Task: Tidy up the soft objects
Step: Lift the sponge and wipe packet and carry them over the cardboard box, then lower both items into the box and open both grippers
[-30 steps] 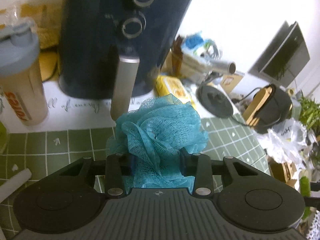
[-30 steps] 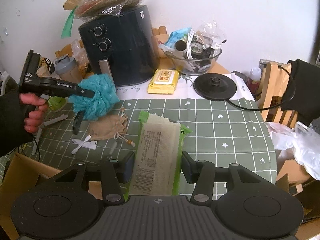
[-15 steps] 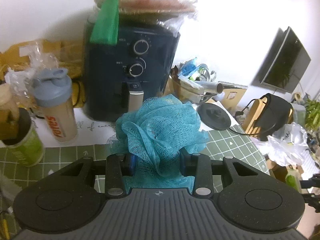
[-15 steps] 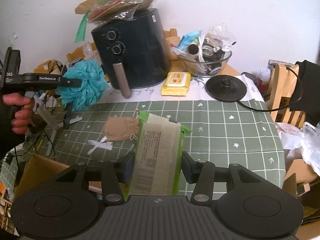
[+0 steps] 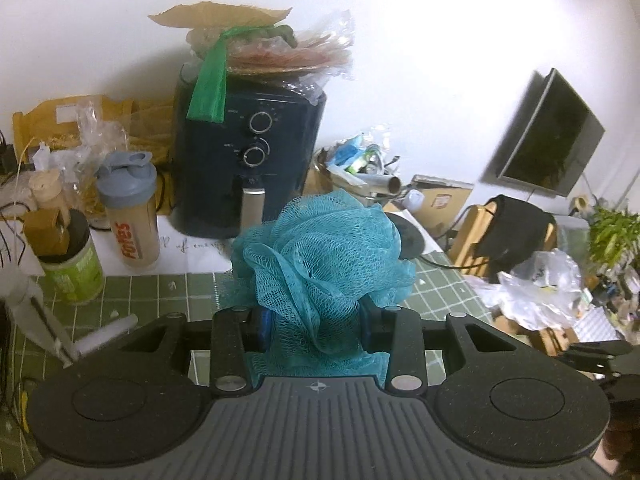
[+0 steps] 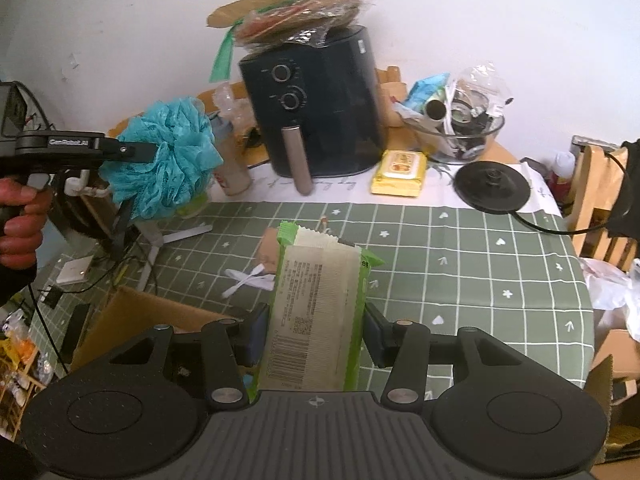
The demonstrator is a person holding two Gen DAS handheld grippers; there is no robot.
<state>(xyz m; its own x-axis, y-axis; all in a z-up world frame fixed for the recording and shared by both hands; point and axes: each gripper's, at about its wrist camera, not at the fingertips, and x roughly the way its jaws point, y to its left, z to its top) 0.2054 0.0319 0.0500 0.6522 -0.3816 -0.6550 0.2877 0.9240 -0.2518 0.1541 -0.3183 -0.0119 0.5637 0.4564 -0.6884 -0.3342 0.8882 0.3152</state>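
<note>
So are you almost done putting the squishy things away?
Not yet. Nothing looks put away so far. The left gripper holds the blue bath pouf in the air, and the right gripper holds the green packet. A tan pouch still lies on the table.

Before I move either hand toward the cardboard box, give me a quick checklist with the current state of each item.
1. Left gripper shut on the teal bath pouf: ok, mesh pinched between both fingers.
2. Right gripper shut on the green wipes pack: ok, held at its near end.
3. Pouf lifted off the green tablecloth: ok.
4. Cardboard box open and reachable: cannot tell, only its edge shows.
5. Pouf clear of the air fryer: ok, apart.
6. Tan pouch collected: not ok, it lies on the cloth.
</note>
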